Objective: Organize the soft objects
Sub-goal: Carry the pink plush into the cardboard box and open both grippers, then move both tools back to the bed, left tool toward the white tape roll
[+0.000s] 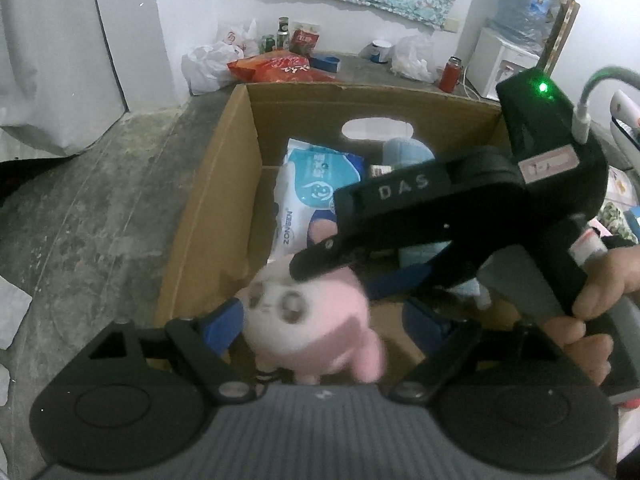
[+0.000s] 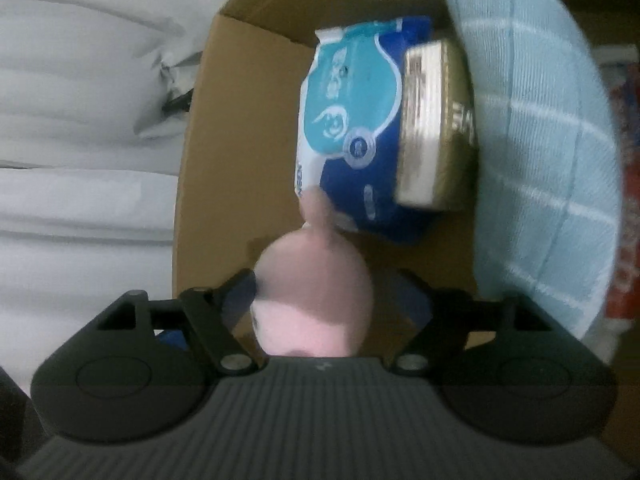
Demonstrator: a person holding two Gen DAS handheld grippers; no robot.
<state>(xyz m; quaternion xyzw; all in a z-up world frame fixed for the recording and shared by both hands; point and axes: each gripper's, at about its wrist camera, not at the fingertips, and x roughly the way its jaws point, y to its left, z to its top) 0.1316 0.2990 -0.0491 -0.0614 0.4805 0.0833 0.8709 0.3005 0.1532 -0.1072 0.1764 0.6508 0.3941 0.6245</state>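
**Pink plush going into the box**

Nearest to us in both wrist views is the pink plush toy (image 1: 308,320), blurred, sitting between the spread blue pads of each gripper. In the left wrist view its white face looks back at us, and our left gripper (image 1: 324,320) stands wide around it, the pads clear of the fabric on both sides as far as we can tell. Our right gripper (image 2: 320,300) also stands apart around the toy; from its own view neither pad seems to press on it, and in the left view one of its black fingers (image 1: 316,264) lies across the top of the plush. Behind it a hand (image 1: 592,308) grips the right handle.

We judge the toy to be at the point of release: it hangs over the near end of the cardboard box (image 1: 224,184), above bare cardboard floor.

Already in the box are a pack of wipes (image 2: 352,120), a gold-coloured packet (image 2: 436,128) against it, and a light blue checked towel (image 2: 540,140) along one wall. So we take several items as stowed. Whether further soft things wait outside the box, we cannot tell.
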